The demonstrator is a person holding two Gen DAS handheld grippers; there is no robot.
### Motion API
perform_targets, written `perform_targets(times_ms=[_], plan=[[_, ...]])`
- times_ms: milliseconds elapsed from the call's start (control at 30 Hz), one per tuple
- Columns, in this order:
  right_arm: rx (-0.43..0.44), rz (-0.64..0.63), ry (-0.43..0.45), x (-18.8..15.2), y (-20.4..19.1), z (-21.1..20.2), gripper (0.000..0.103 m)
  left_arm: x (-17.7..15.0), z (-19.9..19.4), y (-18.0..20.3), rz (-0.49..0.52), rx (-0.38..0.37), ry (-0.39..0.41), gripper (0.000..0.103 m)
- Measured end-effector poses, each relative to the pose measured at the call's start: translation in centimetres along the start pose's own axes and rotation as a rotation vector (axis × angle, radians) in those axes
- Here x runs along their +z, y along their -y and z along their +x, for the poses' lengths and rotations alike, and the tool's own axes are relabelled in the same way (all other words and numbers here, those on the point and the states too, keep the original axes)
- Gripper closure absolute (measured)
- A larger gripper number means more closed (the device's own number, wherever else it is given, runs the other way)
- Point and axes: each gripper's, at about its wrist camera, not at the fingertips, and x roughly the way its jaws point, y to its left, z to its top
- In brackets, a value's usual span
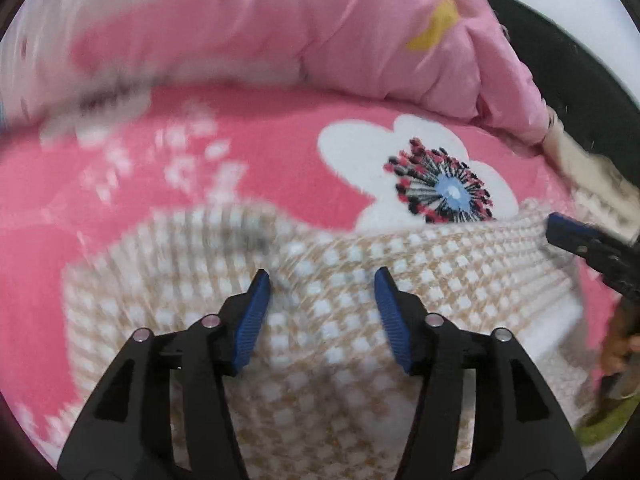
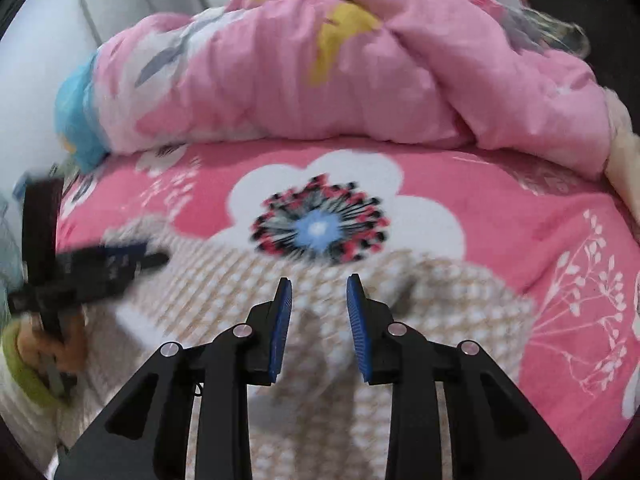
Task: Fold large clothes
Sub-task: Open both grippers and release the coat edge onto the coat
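- A bed is covered by a pink blanket (image 2: 500, 216) printed with a large white flower (image 2: 320, 224) and white sprigs; its far part is filled by a bunched pink quilt (image 2: 320, 80) with yellow and grey patches.
- A beige-and-white checked garment (image 1: 360, 280) is spread over the near part of the blanket, its far edge overlapping the lower petals of the white flower; folds and a paler underside are seen in it in the right wrist view (image 2: 332, 360).
- The left gripper (image 1: 322, 284) is held low over the checked garment, tilted down at it, with the jaws set well apart. Only cloth lying beneath is seen between the blue pads (image 1: 256, 312), and nothing is gripped.
- The right gripper (image 2: 318, 292) is held over the same garment, just short of the flower's centre, with the jaws parted by a narrower gap. A raised fold of the cloth is seen below that gap, but whether it is pinched cannot be told from the blurred picture; the pads appear clear of it.
- Each gripper is seen from the other's camera at the garment's side, held in a hand (image 2: 60, 344) with a green cuff.
- No brand, label or readable writing is seen.
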Motion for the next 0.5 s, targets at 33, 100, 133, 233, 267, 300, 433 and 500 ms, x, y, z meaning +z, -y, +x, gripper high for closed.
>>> perform_targets(times_ms=[33,100,133,233,267,300,433,500], plan=[[-0.011,0.005,-0.041,-0.3,0.5,1.4,0.075,-0.1,-0.1,-0.4,-0.021,-0.029,0.006,0.049],[-0.009,0.012,-0.057,-0.4,0.9,2.2,0.076,-0.1,-0.2,-0.6,-0.027,-0.038,0.004,0.049],[-0.014,0.010,-0.053,-0.1,0.8,1.8,0.076,0.0,-0.4,-0.4,-0.021,-0.028,0.005,0.050],[-0.079,-0.011,0.012,0.8,-0.4,-1.0,0.075,0.2,-2.3,0.4,0.012,0.004,0.058,0.052],[-0.085,-0.037,0.050,1.2,-1.2,-2.2,0.074,0.2,-2.9,0.5,0.024,0.004,0.078,0.052],[-0.058,-0.056,0.068,1.4,-2.0,-2.9,0.074,0.2,-4.2,1.2,0.057,-0.011,0.120,0.052],[0.116,-0.159,0.044,1.9,-5.6,-2.3,0.074,-0.2,-5.5,3.4,0.167,-0.066,0.151,0.052],[0.139,-0.208,-0.026,1.2,-7.0,0.0,0.073,-1.1,-3.7,4.6,0.217,-0.056,0.070,0.052]])
